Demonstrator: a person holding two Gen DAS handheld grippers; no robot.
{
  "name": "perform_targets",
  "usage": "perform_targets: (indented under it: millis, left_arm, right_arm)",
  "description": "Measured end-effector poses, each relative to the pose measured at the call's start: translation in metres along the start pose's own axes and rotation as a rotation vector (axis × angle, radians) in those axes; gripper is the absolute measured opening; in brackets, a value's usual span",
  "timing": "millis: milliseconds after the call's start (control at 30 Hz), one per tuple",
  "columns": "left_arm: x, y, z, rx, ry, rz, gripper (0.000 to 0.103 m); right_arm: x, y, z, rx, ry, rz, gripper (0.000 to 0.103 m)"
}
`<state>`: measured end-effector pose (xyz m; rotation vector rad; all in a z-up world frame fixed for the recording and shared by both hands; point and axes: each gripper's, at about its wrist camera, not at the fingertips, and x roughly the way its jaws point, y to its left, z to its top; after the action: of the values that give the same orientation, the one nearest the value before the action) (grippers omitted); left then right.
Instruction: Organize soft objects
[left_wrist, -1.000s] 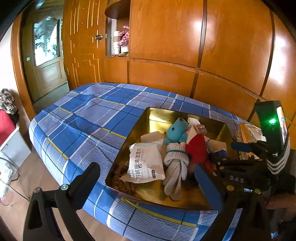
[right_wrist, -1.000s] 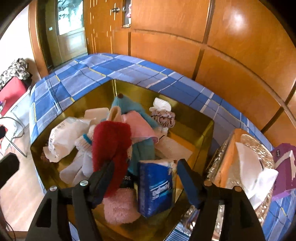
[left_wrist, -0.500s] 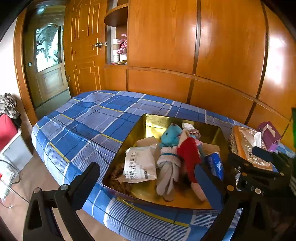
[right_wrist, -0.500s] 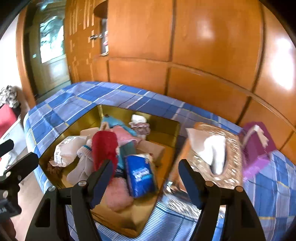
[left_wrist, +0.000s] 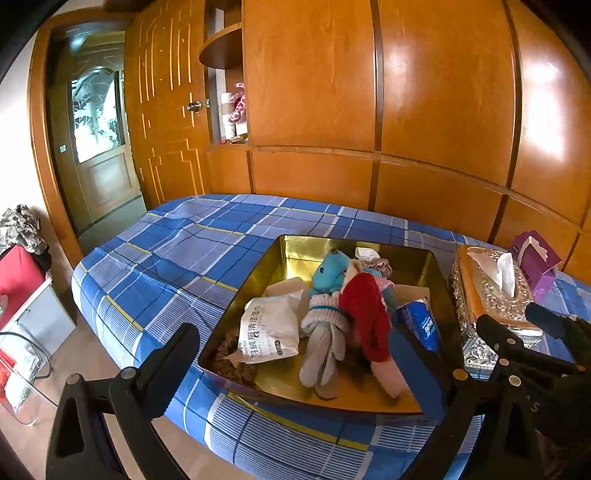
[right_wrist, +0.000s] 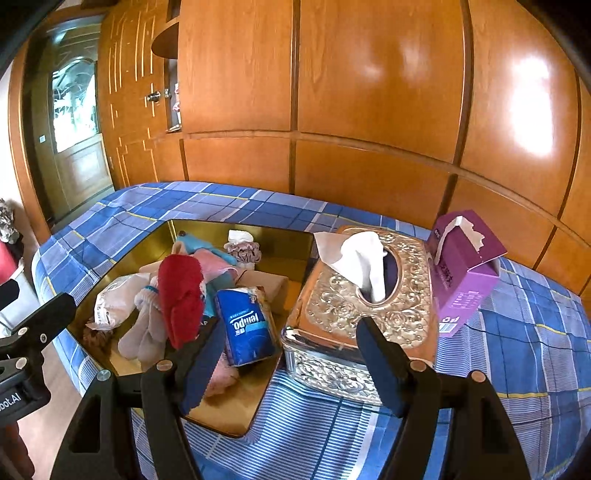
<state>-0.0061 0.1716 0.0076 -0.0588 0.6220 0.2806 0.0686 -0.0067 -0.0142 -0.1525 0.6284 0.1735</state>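
Above bed's near edge | left gripper (left_wrist: 295, 369), right gripper (right_wrist: 291, 354) fingers wide, empty | tray (left_wrist: 343, 400) below

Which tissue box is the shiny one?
The silver box beside the gold tray is shiny, with embossed metal swirls. The purple box behind it is plain cardboard.

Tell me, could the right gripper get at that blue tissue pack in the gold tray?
Probably yes. The blue tissue pack lies on top at the gold tray's near corner, uncovered, and the right gripper hangs open just before it, with nothing between them.
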Motion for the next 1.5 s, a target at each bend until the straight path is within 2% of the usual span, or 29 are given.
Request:
perform_targets:
  millis: [633, 1500]
  left_arm:
    - [0.0030, 0.0017, -0.0016, -0.036, 0.011, 0.000, 0.103]
    - [0.0008, 0.0002, -0.0018, -0.035, 0.018, -0.005, 0.103]
  right_arm:
    - [-0.0043, -0.0045, -0.0003, 0.018, -0.012, 0.009, 0.074]
    - [-0.0065, -0.0050, -0.0006, 0.029, -0.013, 0.018, 0.074]
